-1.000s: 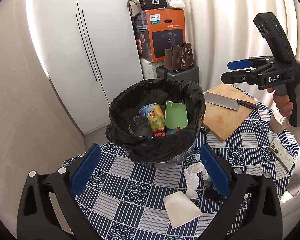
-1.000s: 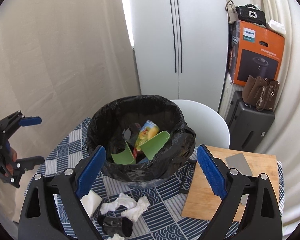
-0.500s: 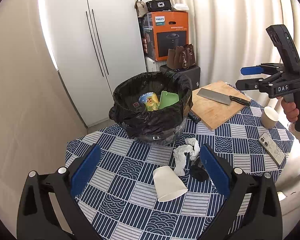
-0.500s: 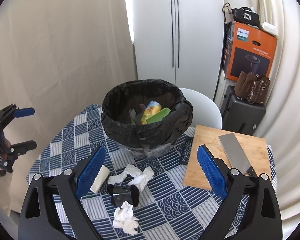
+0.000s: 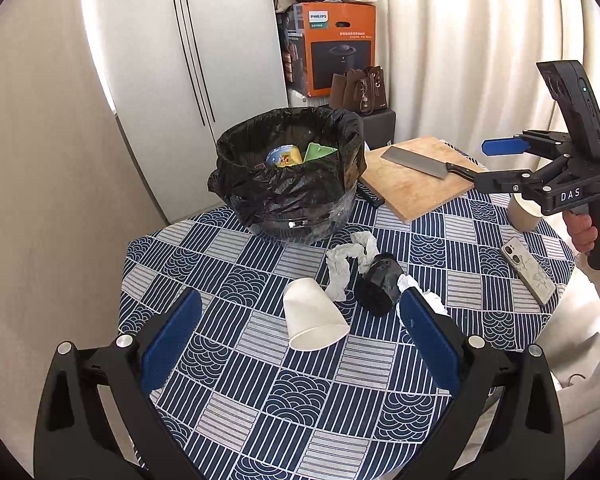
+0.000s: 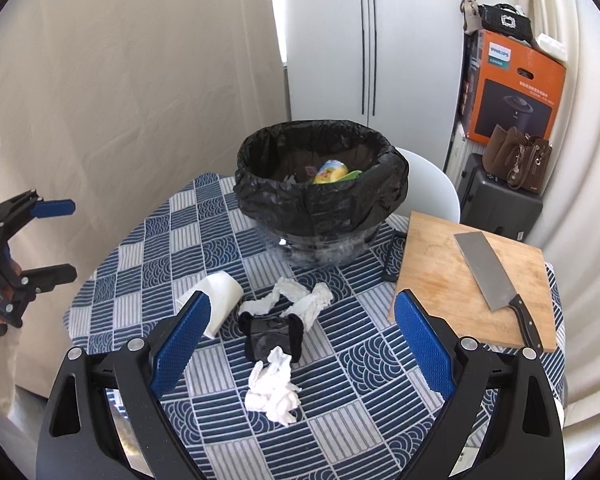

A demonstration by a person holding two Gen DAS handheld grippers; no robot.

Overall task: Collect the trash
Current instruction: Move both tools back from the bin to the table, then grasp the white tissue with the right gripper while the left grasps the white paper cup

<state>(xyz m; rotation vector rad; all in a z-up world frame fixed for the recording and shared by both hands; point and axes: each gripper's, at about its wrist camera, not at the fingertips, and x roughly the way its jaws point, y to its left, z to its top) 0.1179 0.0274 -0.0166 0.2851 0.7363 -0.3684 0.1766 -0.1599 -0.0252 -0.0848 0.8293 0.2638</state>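
A bin lined with a black bag [image 5: 288,176] [image 6: 320,196] stands at the back of the round table and holds a can and green scraps. In front of it lie a tipped white paper cup [image 5: 312,316] [image 6: 220,296], a long crumpled tissue [image 5: 346,264] [image 6: 300,300], a black crumpled wrapper [image 5: 378,284] [image 6: 270,334] and a second tissue ball [image 6: 274,390]. My left gripper [image 5: 300,336] is open and empty above the cup. My right gripper [image 6: 300,340] is open and empty above the wrapper and tissue ball.
A wooden cutting board [image 5: 416,184] [image 6: 472,284] with a cleaver [image 6: 492,280] lies at the right. A brown paper cup [image 5: 522,212] and a phone [image 5: 528,268] sit near the right edge. A white chair [image 6: 432,192], cabinet and boxes stand behind the table.
Both grippers have pulled back and up from the bin. The bin looks smaller and more of the table with the cup, tissues and wrapper has come into view.
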